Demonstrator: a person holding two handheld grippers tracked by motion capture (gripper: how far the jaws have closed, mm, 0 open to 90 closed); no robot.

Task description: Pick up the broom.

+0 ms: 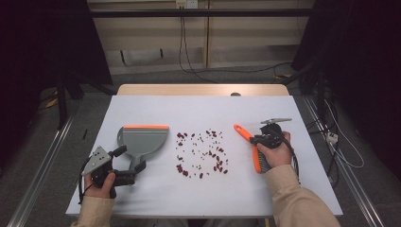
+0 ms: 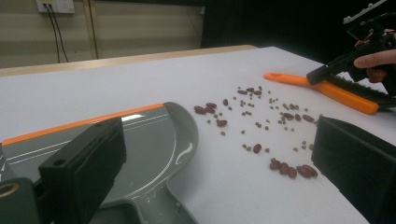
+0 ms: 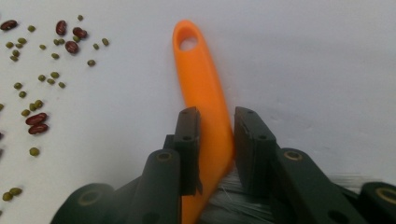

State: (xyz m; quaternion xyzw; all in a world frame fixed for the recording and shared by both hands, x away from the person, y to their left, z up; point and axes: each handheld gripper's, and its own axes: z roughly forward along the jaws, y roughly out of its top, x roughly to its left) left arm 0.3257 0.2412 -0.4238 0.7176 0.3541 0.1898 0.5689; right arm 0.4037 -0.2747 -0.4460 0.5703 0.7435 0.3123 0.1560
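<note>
Right tool (image 3: 212,140): jaws set either side of orange brush (image 3: 201,88) handle, near closed; firm clamp can't be confirmed. Seat it square before lifting. Left tool (image 2: 205,186): released, jaws wide, over dustpan (image 1: 143,140) handle. Grasp that next, lip facing beans (image 1: 202,153) scattered mid-surface (image 1: 198,111) btwn pan & brush.

I can read no text, label, brand or number on anything here, not on my dustpan (image 1: 143,140), my brush (image 1: 249,146) or the table (image 1: 203,106).
</note>
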